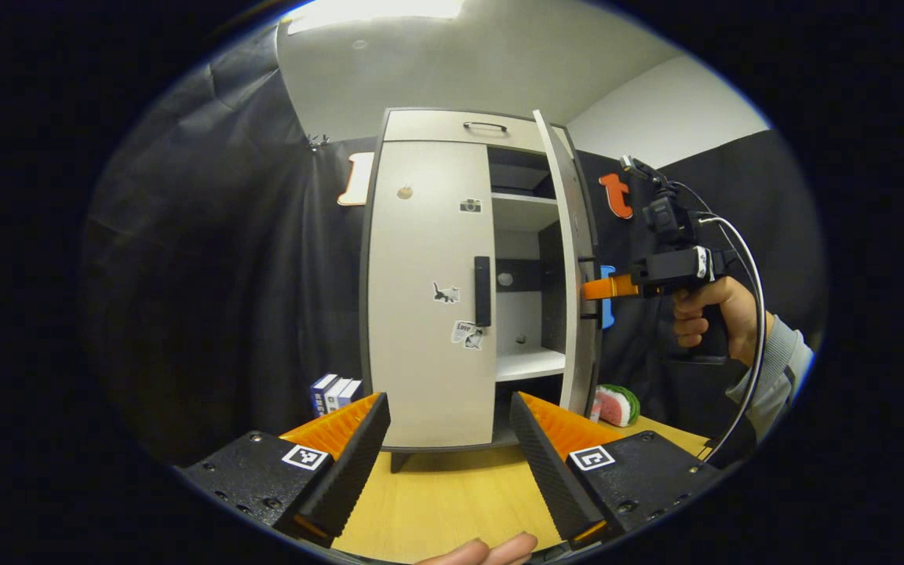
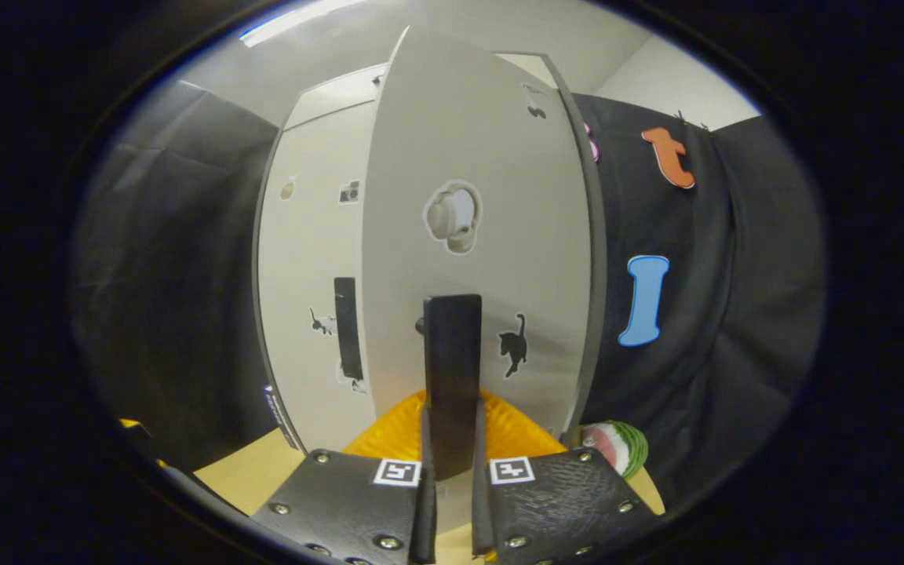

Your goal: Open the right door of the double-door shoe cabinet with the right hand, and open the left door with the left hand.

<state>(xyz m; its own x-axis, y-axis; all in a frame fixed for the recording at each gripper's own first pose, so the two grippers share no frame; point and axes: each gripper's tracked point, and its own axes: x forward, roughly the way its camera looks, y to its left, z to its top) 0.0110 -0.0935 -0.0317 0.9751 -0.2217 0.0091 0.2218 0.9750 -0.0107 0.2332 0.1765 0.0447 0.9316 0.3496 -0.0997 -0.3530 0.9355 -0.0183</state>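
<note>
Your right gripper point(image 2: 452, 463) is clenched on the right door's handle point(image 2: 452, 377), a dark vertical bar pinched between both fingers. The right door point(image 2: 483, 235) of the shoe cabinet point(image 1: 460, 129) stands swung out, partly open, baring white shelves point(image 1: 529, 362) inside the cabinet. In the left gripper view your right hand point(image 1: 707, 318) holds that gripper just beside the cabinet's open door edge.

Your left gripper point(image 1: 448, 439) hangs released, fingers spread wide, in front of the cabinet and apart from it. The left door point(image 1: 428, 290) is closed; its handle point(image 1: 482, 291) sits untouched at the door's inner edge. The cabinet stands on a wooden table point(image 1: 452, 494), with a watermelon-slice toy point(image 1: 617, 404) beside its right foot and small books point(image 1: 334, 392) at its left.
</note>
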